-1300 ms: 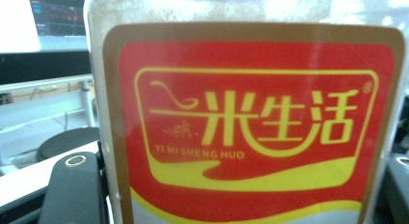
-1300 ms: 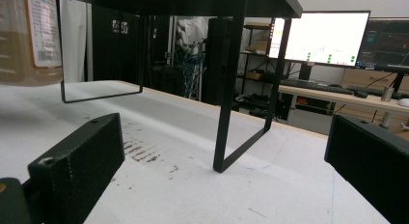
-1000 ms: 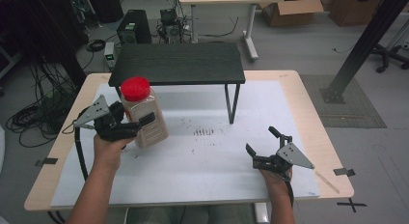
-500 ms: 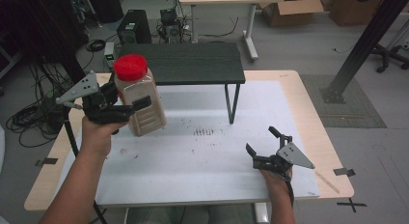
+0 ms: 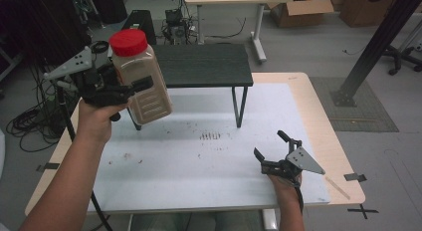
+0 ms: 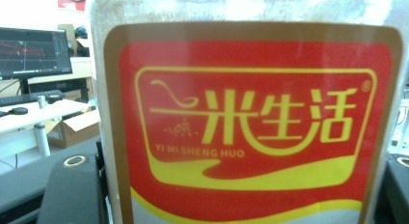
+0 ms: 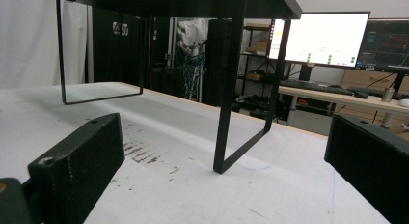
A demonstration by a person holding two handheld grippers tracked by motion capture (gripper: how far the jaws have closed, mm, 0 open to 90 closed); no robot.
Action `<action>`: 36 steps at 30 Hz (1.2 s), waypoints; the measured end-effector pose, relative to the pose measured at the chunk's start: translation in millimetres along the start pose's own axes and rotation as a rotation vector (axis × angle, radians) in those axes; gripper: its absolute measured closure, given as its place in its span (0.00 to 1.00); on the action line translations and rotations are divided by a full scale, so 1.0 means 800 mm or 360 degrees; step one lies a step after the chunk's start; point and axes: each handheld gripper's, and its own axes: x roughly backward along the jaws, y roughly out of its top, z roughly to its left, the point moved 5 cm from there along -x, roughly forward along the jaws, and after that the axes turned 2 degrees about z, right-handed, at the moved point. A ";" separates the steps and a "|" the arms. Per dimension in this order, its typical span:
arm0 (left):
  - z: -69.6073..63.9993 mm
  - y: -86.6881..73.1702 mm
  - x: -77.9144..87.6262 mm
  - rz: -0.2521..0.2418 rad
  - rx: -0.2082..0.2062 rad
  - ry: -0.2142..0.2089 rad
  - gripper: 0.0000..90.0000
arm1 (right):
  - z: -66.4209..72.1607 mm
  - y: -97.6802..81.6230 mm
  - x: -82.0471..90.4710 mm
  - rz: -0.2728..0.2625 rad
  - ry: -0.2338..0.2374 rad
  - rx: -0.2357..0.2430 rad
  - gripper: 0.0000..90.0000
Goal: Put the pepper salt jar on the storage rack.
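Jar (image 5: 141, 76): clear plastic, red screw cap (image 5: 128, 42), pale grainy contents. Held in the air above the left end of the table (image 5: 209, 191), cap uppermost, body tilted so the base swings toward table centre. It sits in front of the near-left corner of the black shelf (image 5: 204, 65) as seen from the high view, clear of both shelf top and table surface.

Left gripper (image 5: 130, 89): jaws clamped across the jar's mid-body, one black jaw visible crossing the front face just below the shoulder. Grey three-cornered plate (image 5: 69, 66) points out to the left. Left hand (image 5: 97, 119) wraps the handle beneath, forearm rising from the bottom edge.

Left gripper view: jar's label (image 6: 251, 132) pressed close to the lens, red field with brown border, yellow characters and "YI MI SHENG HUO". Jaw tips sit at the lower corners on either side of the jar.

Right gripper (image 5: 271, 152): rests low at the table's near-right area, well apart from the jar, jaws spread wide with nothing between them. Right hand (image 5: 284, 180) behind it.

Right gripper view: both jaws far apart over the white table cover (image 7: 193, 195), pointing toward the shelf's black leg frame (image 7: 231, 113). Dark smudges (image 7: 142, 154) on the cover just beyond the left jaw. Lit monitor (image 7: 320, 38) on a desk in the background.
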 end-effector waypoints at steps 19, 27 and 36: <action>0.040 0.034 -0.036 -0.0006 0.0028 0.0099 0.28 | 0.000 0.000 0.000 0.0001 0.0002 -0.0005 0.00; 0.061 0.035 -0.048 0.0003 0.0020 0.0183 0.28 | 0.000 0.000 0.000 0.0000 0.0002 -0.0011 0.00; 0.087 0.037 -0.063 0.0023 -0.0009 0.0277 0.28 | -0.001 0.000 0.000 -0.0002 -0.0001 -0.0010 0.00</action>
